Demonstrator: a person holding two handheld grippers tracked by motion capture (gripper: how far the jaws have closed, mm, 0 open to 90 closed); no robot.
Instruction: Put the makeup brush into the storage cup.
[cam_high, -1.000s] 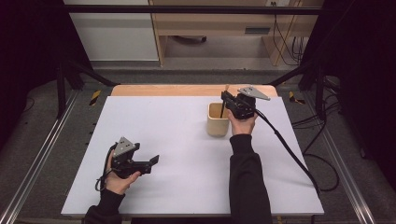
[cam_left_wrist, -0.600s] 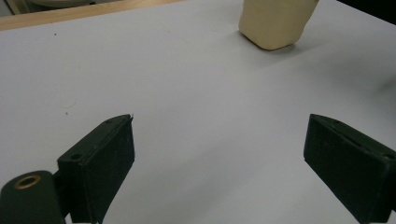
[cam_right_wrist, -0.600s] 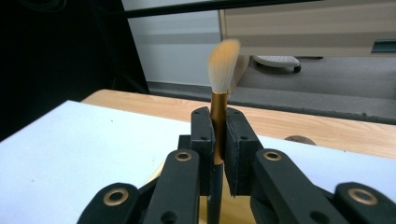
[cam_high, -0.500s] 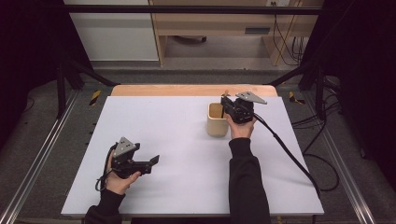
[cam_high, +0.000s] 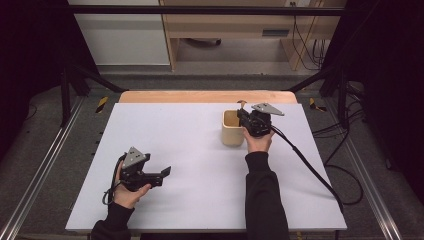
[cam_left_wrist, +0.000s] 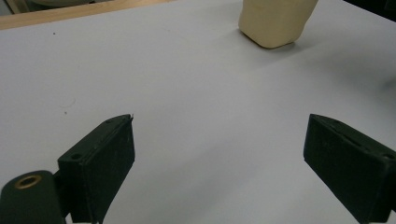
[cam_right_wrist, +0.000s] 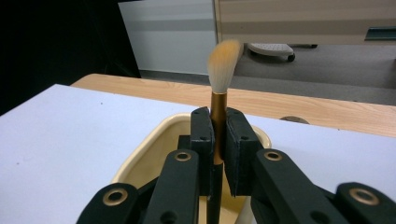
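One hand (cam_high: 258, 140) upright over cup (cam_high: 232, 128)

Soft-bristled brush (cam_right_wrist: 218, 100) stands upright, bristles up, over the cream cup (cam_right_wrist: 154, 154).

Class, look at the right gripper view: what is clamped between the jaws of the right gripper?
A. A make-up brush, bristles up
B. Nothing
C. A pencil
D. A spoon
A: the right gripper is shut on the brush, whose soft bristles point up above the cream cup.

Bare table (cam_high: 190, 130) left of cup (cam_high: 232, 134)
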